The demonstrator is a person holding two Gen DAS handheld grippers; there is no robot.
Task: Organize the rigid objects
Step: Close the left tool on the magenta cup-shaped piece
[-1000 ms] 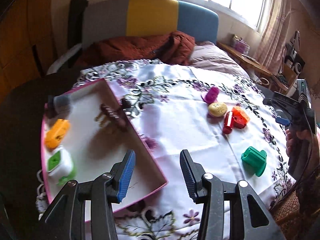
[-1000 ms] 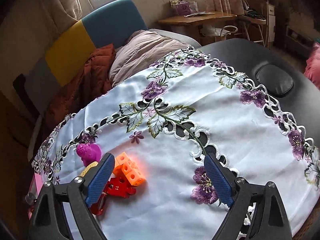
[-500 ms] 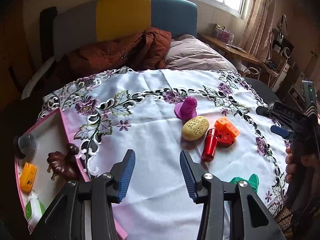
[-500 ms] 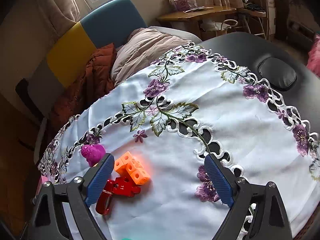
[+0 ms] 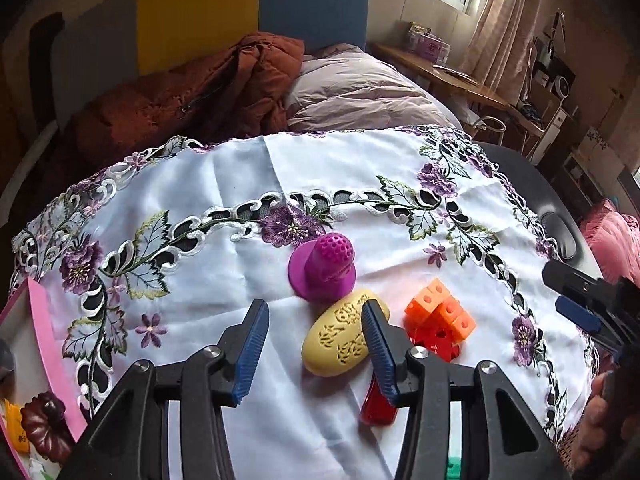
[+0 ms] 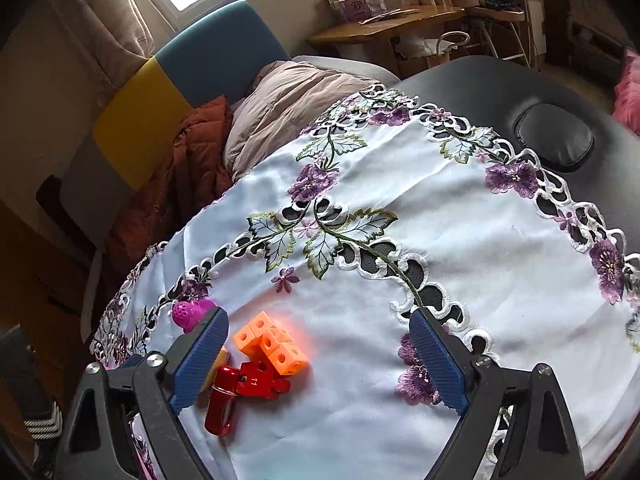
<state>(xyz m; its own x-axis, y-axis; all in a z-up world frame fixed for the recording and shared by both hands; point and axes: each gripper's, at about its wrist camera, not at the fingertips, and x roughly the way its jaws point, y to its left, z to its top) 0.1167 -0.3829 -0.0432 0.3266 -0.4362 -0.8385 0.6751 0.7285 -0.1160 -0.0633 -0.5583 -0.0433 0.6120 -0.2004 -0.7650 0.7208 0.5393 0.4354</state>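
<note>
A yellow oval case lies on the white embroidered cloth, just ahead of my open, empty left gripper and partly behind its right finger. A purple perforated stopper stands behind it. Orange cubes and a red piece lie to the right. The pink tray at the far left holds a dark brown piece and a yellow-orange item. My right gripper is open and empty above the cloth, with the orange cubes, red piece and purple stopper by its left finger.
A bed with a rust quilt and grey pillow lies behind the table. The black padded tabletop shows beyond the cloth on the right. A wooden desk stands at the back. A green item's edge peeks under my left gripper.
My left gripper has swung right from the pink tray to the cluster of small objects and closed in on the yellow case. My right gripper has shifted only slightly.
</note>
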